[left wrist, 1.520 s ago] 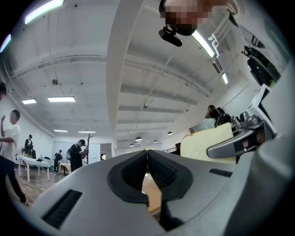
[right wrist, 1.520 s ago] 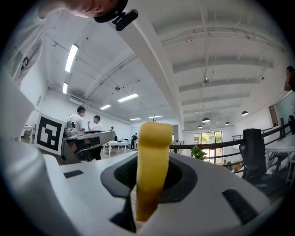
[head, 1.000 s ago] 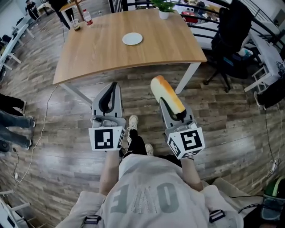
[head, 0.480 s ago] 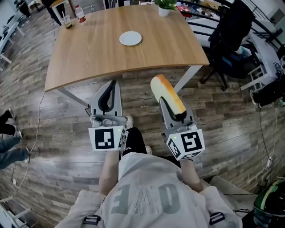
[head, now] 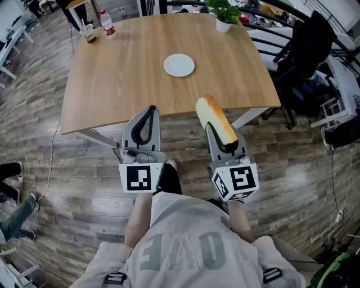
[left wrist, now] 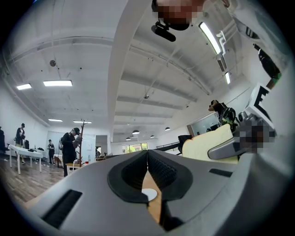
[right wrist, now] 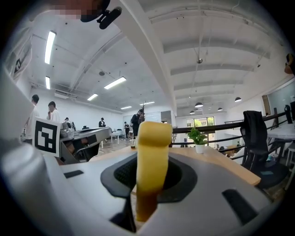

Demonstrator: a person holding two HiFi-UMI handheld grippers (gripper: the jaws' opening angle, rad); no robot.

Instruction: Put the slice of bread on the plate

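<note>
A small white plate (head: 179,64) lies on the wooden table (head: 118,79), toward its far middle. A slice of bread (head: 215,119) with a brown crust stands on edge in my right gripper (head: 218,134), which is shut on it and sits at the table's near edge. In the right gripper view the bread (right wrist: 151,156) fills the gap between the jaws. My left gripper (head: 147,119) is shut and holds nothing, also at the near edge. Through its jaws' gap a bit of the plate (left wrist: 149,195) shows, with the bread (left wrist: 208,145) off to the right.
A potted plant (head: 225,12) stands at the table's far right corner, a bottle (head: 107,23) and a cup (head: 90,35) at its far left. A black office chair (head: 306,53) stands to the right of the table. People stand in the background.
Both grippers have moved forward to the table's near edge, and the plate is closer. The bread stays gripped in the right gripper.
</note>
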